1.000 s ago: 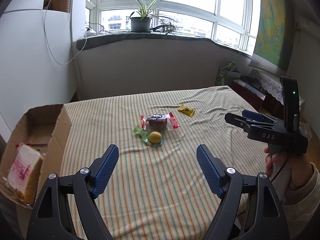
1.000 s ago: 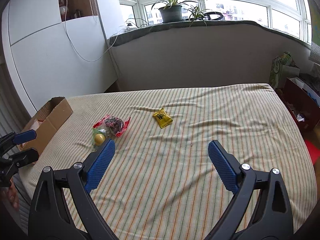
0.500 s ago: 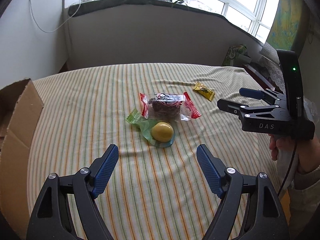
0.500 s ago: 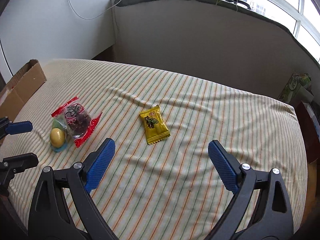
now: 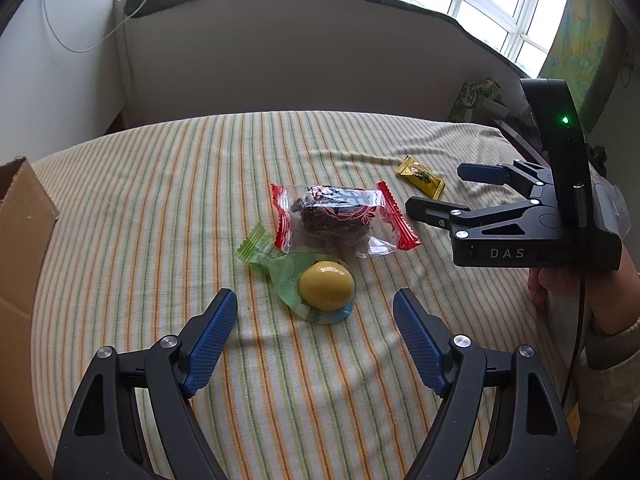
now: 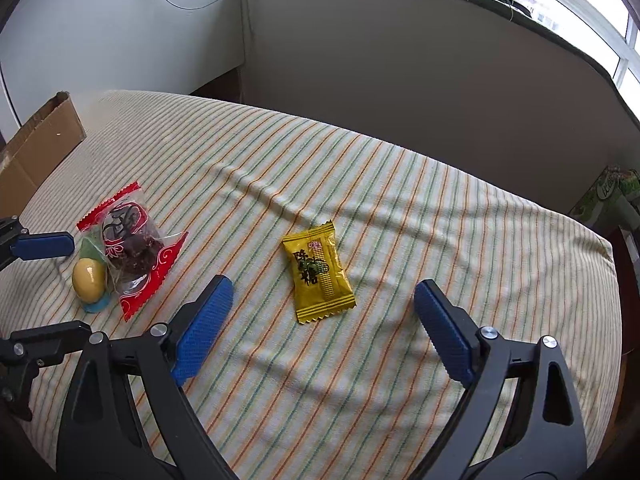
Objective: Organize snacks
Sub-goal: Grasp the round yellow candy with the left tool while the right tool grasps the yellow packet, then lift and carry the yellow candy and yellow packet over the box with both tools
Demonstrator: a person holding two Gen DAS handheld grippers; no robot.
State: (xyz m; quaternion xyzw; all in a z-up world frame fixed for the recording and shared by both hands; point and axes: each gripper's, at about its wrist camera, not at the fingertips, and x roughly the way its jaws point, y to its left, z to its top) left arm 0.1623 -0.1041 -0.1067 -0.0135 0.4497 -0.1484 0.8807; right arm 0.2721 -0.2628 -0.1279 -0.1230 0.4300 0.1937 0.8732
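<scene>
Clearly, little of the sorting is done as far as these views show: three snacks lie loose on the striped bed (image 5: 160,200), none held. The yellow candy in its green wrapper (image 5: 326,290) lies just ahead of the left gripper (image 5: 314,330), whose jaws stand wide with nothing between them. Touching it on the far side is the clear packet with red ends (image 5: 340,218), holding something dark. The yellow sachet (image 6: 318,274) lies apart from those two, just ahead of the right gripper (image 6: 322,328); that gripper's jaws are closing, though wide apart for now, and the sachet is not yet between the pads. A person's hand (image 5: 560,284) carries the right gripper in the left wrist view.

The only container in sight is the cardboard box (image 6: 40,148) at the left edge of the bed, well apart from the snacks. Only an outer flap shows in either view, so I cannot tell what is inside it.

By my reading, both grippers are lined up for a pickup, each over its own snack, and all three items remain to be carried, probably to the box.
</scene>
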